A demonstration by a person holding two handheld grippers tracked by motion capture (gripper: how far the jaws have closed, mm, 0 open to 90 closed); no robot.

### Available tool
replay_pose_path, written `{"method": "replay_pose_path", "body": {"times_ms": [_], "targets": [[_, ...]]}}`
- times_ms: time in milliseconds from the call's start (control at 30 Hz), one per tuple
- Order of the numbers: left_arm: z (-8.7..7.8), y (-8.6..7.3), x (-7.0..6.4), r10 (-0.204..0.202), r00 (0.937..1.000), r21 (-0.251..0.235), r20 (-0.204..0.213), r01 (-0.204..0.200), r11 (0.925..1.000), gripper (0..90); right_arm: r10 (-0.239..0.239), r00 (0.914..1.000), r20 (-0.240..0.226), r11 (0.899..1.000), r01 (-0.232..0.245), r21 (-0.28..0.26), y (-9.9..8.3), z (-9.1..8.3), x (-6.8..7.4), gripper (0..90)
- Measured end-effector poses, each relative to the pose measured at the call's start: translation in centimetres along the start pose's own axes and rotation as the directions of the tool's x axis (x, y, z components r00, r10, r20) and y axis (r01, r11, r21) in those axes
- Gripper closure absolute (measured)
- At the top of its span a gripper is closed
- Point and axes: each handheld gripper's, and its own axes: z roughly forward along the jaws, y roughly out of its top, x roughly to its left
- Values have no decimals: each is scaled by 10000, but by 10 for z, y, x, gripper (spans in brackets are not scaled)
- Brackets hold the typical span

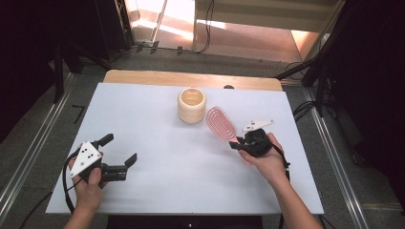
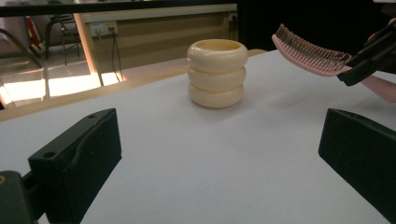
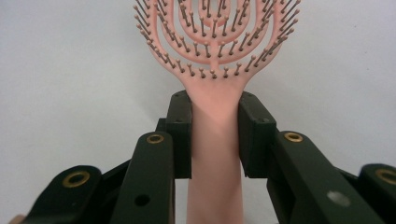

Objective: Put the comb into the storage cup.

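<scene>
One hairbrush (image 3: 215, 56), one ringed cup (image 1: 191, 105)

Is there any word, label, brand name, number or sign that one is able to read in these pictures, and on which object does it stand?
None can be read.
The pink hairbrush, the cream ribbed cup and the white table bear no print.
The grey plate on the left gripper shows only dark dots, no letters.

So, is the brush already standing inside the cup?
No, the right tool holds the brush by its handle beside the cup, above the table.
</scene>
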Motion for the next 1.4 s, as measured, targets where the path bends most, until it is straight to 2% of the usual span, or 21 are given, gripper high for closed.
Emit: {"method": "replay_pose_path", "body": {"times_ms": [233,300,367,433,733,867,1067,1333,1400], "targets": [[18,13,-11,107,9991,-110,412,-102,9999,0,57,10000,-21,9985,-58,-540,-6,-5,-1,679],[23,16,-14,81,9986,-193,523,-71,9998,0,-153,9998,-129,9969,143,-778,-8,-6,0,679],[28,18,-17,89,9981,-160,603,-80,9998,0,-160,9999,-61,9966,155,-805,-8,-6,1,679],[32,20,-20,142,9975,-144,691,-133,9998,0,-354,9993,-130,9931,338,-1122,-10,-7,3,679],[51,28,-29,-15,9940,-189,1090,36,9998,0,-553,9984,-64,9841,534,-1696,-17,-9,10,679],[58,31,-33,-250,9903,-288,1364,292,9992,0,-571,9983,93,9793,578,-1939,-20,-9,13,679],[68,34,-43,-197,9850,-285,1713,249,9993,0,-679,9975,218,9711,711,-2280,-22,-8,20,679],[81,43,-49,-455,9773,-356,2069,540,9979,0,-893,9957,261,9601,930,-2636,-21,-7,29,679],[84,45,-51,-427,9766,-334,2109,509,9981,0,-959,9951,247,9579,990,-2697,-21,-6,31,679]]}}
